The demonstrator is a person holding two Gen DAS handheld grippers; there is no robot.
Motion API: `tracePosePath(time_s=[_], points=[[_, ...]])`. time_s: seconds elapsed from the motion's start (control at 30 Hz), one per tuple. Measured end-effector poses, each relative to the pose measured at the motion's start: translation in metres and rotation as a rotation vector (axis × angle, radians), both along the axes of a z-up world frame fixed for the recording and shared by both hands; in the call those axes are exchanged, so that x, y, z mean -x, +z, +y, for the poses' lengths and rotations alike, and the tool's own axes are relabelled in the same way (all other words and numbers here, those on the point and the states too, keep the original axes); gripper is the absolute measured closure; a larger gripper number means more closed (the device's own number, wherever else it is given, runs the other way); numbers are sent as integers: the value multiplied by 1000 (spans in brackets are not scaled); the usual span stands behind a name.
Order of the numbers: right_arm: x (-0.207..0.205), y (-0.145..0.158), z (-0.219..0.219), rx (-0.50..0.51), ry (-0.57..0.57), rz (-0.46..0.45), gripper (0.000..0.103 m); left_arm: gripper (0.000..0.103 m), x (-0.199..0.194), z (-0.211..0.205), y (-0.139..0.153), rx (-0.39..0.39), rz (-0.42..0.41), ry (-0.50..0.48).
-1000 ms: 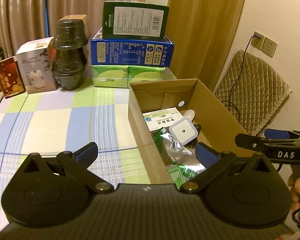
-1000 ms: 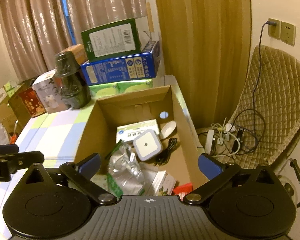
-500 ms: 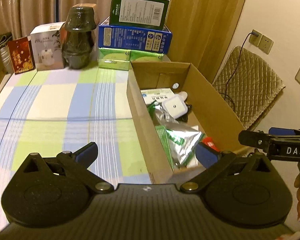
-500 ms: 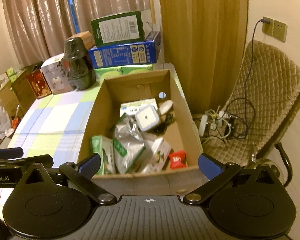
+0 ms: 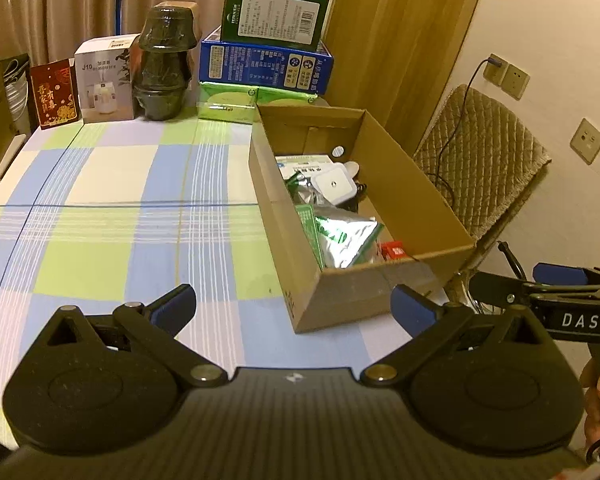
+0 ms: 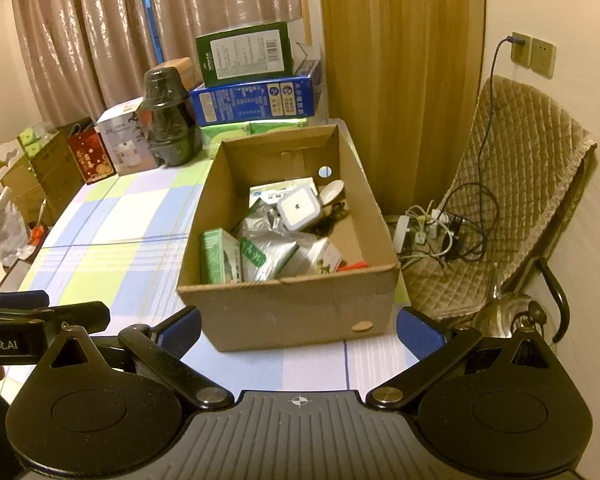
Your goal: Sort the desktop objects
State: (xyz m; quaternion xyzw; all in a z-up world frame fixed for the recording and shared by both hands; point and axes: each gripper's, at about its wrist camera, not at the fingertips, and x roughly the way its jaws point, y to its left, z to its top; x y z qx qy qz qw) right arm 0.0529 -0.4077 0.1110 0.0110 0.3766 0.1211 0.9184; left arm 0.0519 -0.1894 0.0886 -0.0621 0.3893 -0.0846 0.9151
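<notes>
An open cardboard box (image 5: 416,184) (image 6: 284,312) stands on the right part of the checked tablecloth (image 5: 112,216). It holds a white square plug (image 6: 298,206), a silver foil pouch (image 6: 266,250), a green packet (image 6: 216,254), a white medicine box (image 5: 300,162) and a small red item (image 5: 394,250). My left gripper (image 5: 294,306) is open and empty, in front of the box's near left corner. My right gripper (image 6: 298,330) is open and empty, just in front of the box's near wall. Each gripper shows at the edge of the other's view.
Stacked boxes, green on blue on light green (image 5: 268,48), a dark jar-like object (image 5: 164,68), a white carton (image 5: 106,80) and a red box (image 5: 54,98) line the table's far edge. A quilted chair (image 6: 512,184) with cables (image 6: 440,228) stands right of the table.
Both grippers have pulled back from above the box toward the table's near side. The whole box now shows in front of them. Both stay open and empty.
</notes>
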Motion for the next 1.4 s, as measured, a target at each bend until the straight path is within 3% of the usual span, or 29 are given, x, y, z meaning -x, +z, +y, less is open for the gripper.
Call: tracePosePath(time_s=[0.17,0.33,0.63,0.83,1.4], points=[[16,4,-1,-9,-3,-2,2,1,18,1,0,5,14,0],[32,6,-2,5,2,-12,2,1,38,-5,-2,-67,9,17],[61,8,-11,1,5,-14,2,1,63,-8,-3,-52,23,1],[70,5,-19,-8,-5,9,2,1,70,-12,-7,-112,31,9],[89,-1,5,3,67,30,2,1,96,17,-8,-160,87,101]])
